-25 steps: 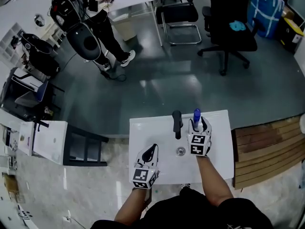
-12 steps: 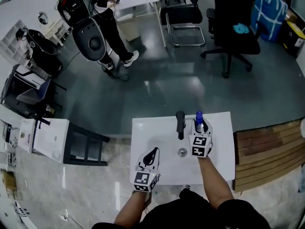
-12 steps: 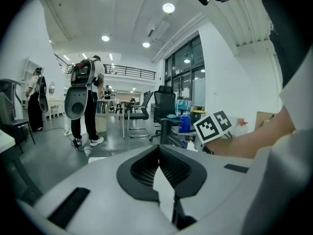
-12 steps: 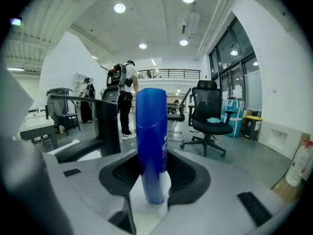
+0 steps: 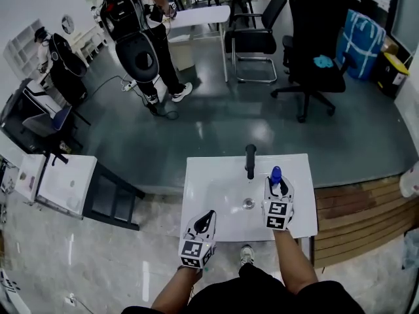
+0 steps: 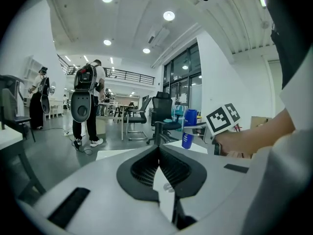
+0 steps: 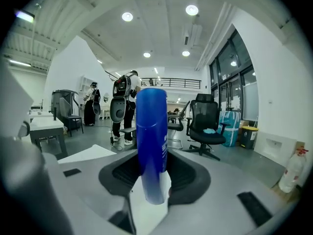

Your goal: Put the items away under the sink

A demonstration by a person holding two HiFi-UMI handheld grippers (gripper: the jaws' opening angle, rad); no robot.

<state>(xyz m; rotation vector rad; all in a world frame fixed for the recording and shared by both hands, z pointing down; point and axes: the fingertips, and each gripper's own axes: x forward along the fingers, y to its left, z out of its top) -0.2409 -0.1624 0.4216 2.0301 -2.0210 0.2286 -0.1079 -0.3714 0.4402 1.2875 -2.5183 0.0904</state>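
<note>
Holding bottle [image 5: 275,174] upright in right gripper [image 5: 276,187], jaws clamping its lower end, over sink's [image 5: 196,182] right half. Hovering left gripper [image 5: 207,217] at sink's front-left edge, jaws pressed together, empty. Judging storage lying straight below sink, right gripper alone carrying.

The head view looks steeply down at the sink [image 5: 209,182]; both gripper views look level, sharing the office chair [image 5: 317,51].
</note>
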